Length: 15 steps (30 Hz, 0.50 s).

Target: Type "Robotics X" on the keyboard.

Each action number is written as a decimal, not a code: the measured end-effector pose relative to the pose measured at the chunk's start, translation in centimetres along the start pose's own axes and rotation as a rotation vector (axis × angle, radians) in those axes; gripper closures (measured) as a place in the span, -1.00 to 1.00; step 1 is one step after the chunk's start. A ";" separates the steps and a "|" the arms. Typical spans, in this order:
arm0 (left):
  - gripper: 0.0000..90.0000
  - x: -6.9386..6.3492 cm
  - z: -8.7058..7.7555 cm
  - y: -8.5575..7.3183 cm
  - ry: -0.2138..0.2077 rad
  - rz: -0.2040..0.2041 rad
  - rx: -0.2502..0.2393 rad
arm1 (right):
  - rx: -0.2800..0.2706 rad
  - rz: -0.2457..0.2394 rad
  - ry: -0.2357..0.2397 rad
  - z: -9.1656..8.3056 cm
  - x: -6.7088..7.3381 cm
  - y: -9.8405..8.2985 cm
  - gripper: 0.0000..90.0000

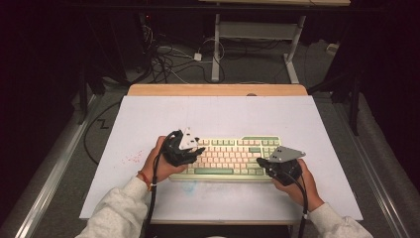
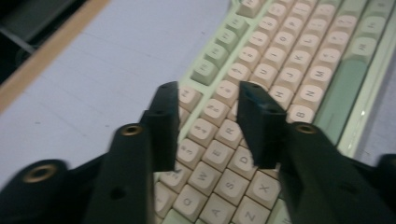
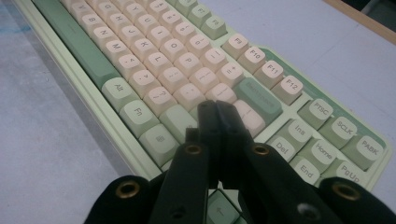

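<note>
The surface (image 1: pixel 148 114) was a pale rectangular board with a wooden strip along its far edge, and it carried a single item near the person's side. That item, the keyboard (image 1: pixel 233 158), lay flat and roughly centred, its long side parallel to the near edge of the surface; it had a light green case, cream letter keys and green modifier keys (a long green space bar (image 2: pixel 343 93) ran along its near row). The left gripper (image 1: pixel 184 151) was held over the left end of the keyboard, with the person's hand behind it. In the left gripper view, the left gripper (image 2: pixel 210 126) stood with its jaws parted above the letter keys, the gap between them lying over the cream keys of the upper letter rows, and nothing was grasped between them; whether the tips touched any key could not be told. The right gripper (image 1: pixel 277 168) was held at the right end of the keyboard. In the right gripper view, the right gripper (image 3: pixel 217 135) had its jaws clenched flat against each other, empty, with their tips over the keys just beside the large green key (image 3: pixel 259 99) at the right of the letter block.
</note>
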<state>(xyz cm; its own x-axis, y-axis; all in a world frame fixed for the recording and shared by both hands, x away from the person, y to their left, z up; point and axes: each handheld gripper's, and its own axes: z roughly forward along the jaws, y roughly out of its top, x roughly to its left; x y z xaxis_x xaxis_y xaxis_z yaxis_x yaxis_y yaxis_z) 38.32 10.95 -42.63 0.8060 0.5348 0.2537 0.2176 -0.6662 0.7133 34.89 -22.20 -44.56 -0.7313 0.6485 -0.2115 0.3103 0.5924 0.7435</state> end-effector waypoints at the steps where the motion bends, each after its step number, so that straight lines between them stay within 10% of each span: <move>1: 0.11 -0.1 -0.3 -0.1 0.023 0.004 -0.010 | -0.001 0.000 -0.001 -0.1 0.0 0.0 1.00; 6: -0.35 -0.6 -1.7 -1.5 0.071 0.030 -0.057 | -0.012 0.007 0.000 -0.4 -0.1 0.2 1.00; 15: -0.47 -1.5 -3.4 -5.0 0.104 0.019 -0.071 | -0.026 0.006 0.006 -0.3 -0.1 0.8 1.00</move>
<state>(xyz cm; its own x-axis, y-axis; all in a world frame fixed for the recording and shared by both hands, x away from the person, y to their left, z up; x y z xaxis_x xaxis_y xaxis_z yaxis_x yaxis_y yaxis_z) 34.13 15.25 -44.35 0.7471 0.5762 0.3313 0.1605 -0.6401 0.7513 35.05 -21.93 -43.73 -0.7332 0.6489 -0.2035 0.2984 0.5759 0.7611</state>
